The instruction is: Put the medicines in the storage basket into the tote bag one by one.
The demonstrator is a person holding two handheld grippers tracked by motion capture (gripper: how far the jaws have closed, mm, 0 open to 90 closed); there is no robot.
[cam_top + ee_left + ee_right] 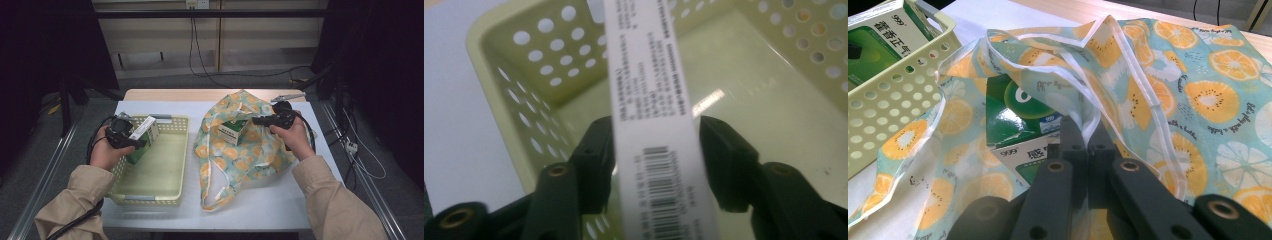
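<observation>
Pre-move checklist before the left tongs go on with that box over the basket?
1. Left tongs around the white-and-green box: ok, a jaw on each side; whether the pads press cannot tell.
2. Box over the yellow basket: ok, above its far left end.
3. Basket floor under the box free: ok in the left gripper view.
4. Right tongs shut on the rim of the fruit-print bag: ok, holding its mouth open.
5. Second green box in the bag's mouth: ok, visible and uncovered.
6. Cables clear of the basket: cannot tell.
</observation>
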